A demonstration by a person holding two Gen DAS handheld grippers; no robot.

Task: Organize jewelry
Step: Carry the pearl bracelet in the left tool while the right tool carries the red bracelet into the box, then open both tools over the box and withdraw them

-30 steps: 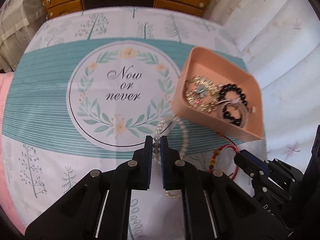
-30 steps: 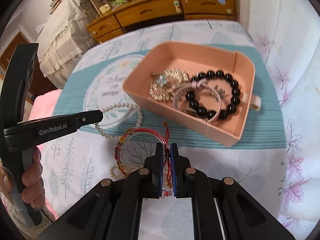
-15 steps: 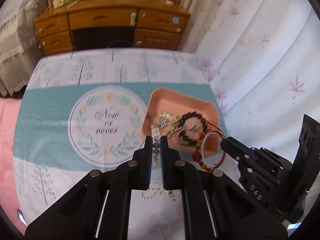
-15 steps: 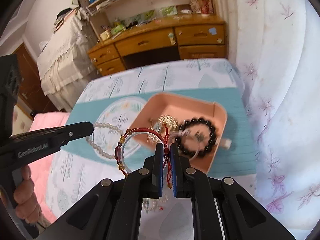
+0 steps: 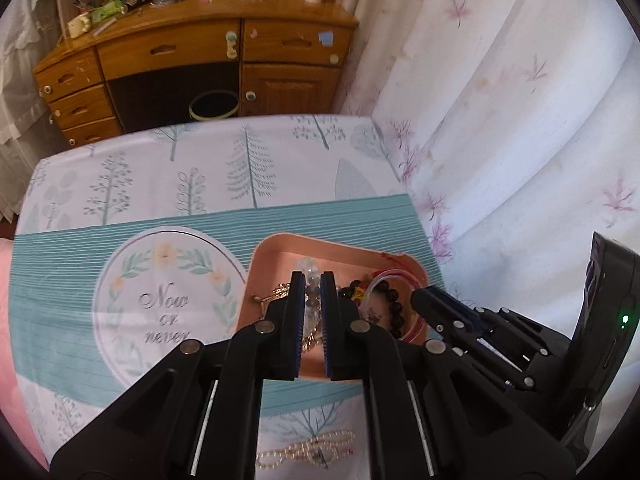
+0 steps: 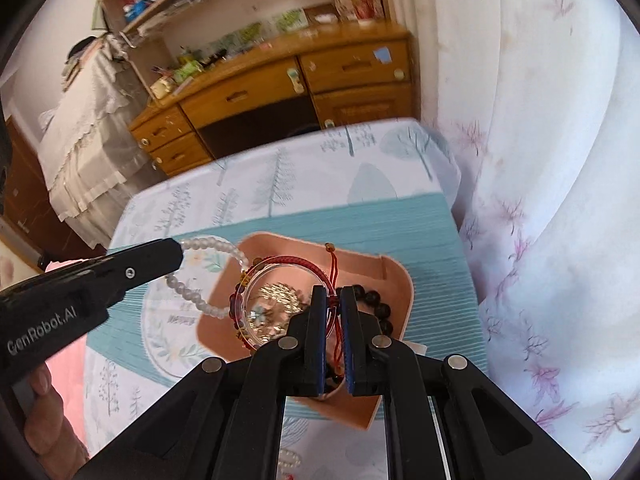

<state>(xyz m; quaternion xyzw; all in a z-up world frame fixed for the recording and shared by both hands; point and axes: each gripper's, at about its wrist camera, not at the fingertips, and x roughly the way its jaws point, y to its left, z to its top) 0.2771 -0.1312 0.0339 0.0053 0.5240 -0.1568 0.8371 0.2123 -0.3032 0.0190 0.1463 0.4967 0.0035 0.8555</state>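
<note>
Jewelry tray (image 6: 394, 276) half hidden behind right claw (image 6: 331, 322) clamped on red bracelet (image 6: 280, 261), left claw (image 5: 311, 300) on pearl strand (image 6: 208, 245).

I'm looking past the tabletop's far edge at a wooden dresser (image 5: 192, 56) standing against the wall, its top carrying clutter. A round bin (image 5: 214, 105) is sitting in its dark kneehole. A white flowered curtain (image 5: 520, 112) is hanging along the tabletop's right edge. A tree-print cloth (image 5: 200, 184) is covering the tabletop.
</note>
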